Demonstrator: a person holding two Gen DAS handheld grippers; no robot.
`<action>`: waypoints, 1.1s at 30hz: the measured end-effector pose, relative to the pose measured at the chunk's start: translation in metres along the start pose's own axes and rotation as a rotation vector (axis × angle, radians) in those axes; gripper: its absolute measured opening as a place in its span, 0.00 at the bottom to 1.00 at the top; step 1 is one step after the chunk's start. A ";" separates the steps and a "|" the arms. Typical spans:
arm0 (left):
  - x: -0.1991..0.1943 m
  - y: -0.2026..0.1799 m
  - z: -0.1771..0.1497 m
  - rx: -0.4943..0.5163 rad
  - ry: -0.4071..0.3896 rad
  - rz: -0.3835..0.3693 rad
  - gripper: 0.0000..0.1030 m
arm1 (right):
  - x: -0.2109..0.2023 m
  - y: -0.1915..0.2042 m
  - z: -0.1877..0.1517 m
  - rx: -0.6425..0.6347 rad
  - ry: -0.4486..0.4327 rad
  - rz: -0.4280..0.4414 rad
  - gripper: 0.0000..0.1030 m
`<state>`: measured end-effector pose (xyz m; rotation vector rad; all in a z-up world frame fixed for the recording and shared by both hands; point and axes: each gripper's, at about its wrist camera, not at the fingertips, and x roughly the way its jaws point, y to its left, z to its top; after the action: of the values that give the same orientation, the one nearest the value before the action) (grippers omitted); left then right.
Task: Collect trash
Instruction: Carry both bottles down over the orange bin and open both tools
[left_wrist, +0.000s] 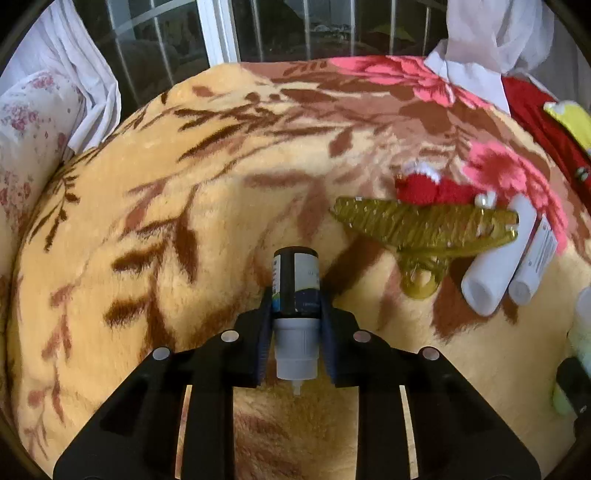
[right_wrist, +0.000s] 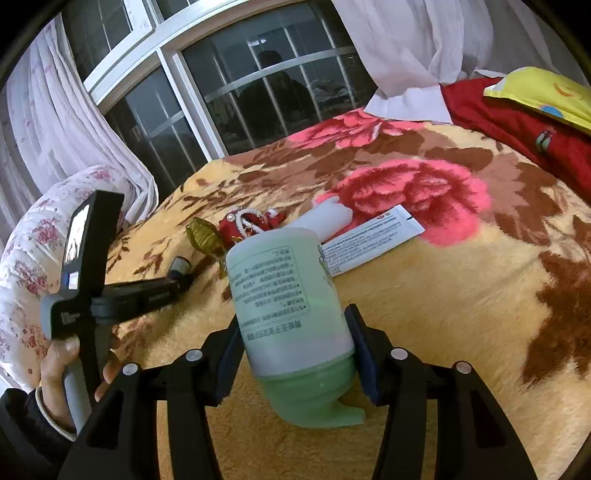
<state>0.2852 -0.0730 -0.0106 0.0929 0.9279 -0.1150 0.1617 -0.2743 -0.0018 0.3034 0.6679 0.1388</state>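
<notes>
Dark dropper bottle (left_wrist: 295, 284) between left jaws

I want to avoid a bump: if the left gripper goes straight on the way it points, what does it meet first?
The left gripper, shut on a small dark dropper bottle, points down at bare floral blanket. That bottle would likely touch the blanket first; the golden hair clip lies off to the right, seemingly outside the line.

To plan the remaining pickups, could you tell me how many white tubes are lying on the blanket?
2: a plain white tube and a labelled tube, side by side right of the yellow hair clip.
</notes>
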 end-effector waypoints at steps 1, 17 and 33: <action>0.001 0.004 0.002 -0.018 -0.009 -0.020 0.22 | 0.000 0.000 0.000 0.001 -0.001 0.001 0.51; -0.117 0.022 -0.090 -0.045 -0.113 -0.063 0.22 | 0.007 -0.008 0.003 0.035 0.047 0.062 0.51; -0.202 0.027 -0.252 -0.064 -0.109 -0.103 0.22 | -0.117 0.045 -0.052 -0.075 0.049 0.166 0.50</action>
<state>-0.0306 -0.0022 0.0023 -0.0203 0.8269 -0.1839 0.0369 -0.2455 0.0427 0.2835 0.6845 0.3299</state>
